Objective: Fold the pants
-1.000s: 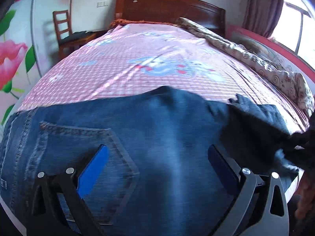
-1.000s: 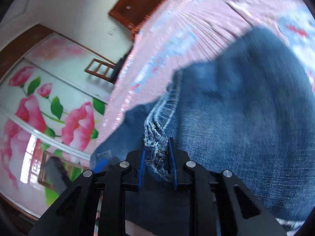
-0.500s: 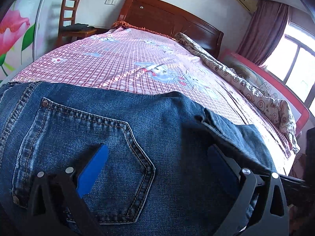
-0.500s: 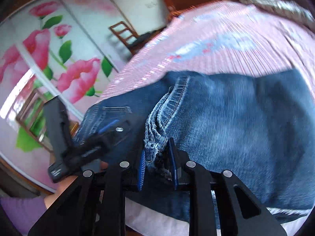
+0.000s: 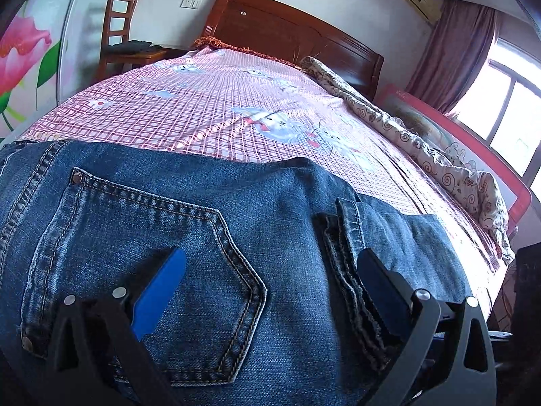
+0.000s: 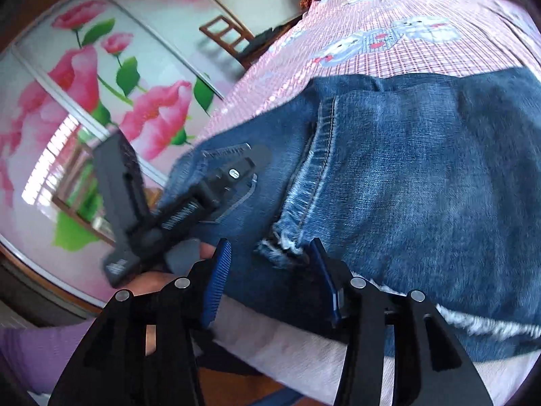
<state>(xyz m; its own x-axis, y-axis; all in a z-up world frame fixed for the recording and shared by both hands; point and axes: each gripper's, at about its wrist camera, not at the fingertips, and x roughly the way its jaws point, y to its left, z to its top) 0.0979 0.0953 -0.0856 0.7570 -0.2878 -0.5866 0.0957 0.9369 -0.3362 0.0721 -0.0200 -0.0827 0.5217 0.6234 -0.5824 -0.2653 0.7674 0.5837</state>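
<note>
Blue denim pants (image 5: 236, 230) lie folded on the near end of the bed, back pocket (image 5: 142, 243) up, with the frayed leg hems (image 5: 351, 270) laid over the seat. My left gripper (image 5: 270, 270) is open, resting low over the pocket area. In the right wrist view the pants (image 6: 422, 176) fill the right side, with a frayed hem (image 6: 287, 247) lying between my right gripper's (image 6: 270, 264) open fingers, not clamped. The left gripper (image 6: 216, 182) shows there too, on the denim at left.
The bed has a pink checked sheet (image 5: 219, 111), a rolled quilt (image 5: 422, 145) along its right side and a wooden headboard (image 5: 287, 37). A wooden chair (image 5: 118, 40) stands at far left. A flowered wardrobe door (image 6: 101, 101) is to the left. The bed's front edge (image 6: 304, 348) is below.
My right gripper has opened and let go of the frayed hem, which now lies on the folded pants. The left gripper stayed open over the pocket, its view tilting down slightly.
</note>
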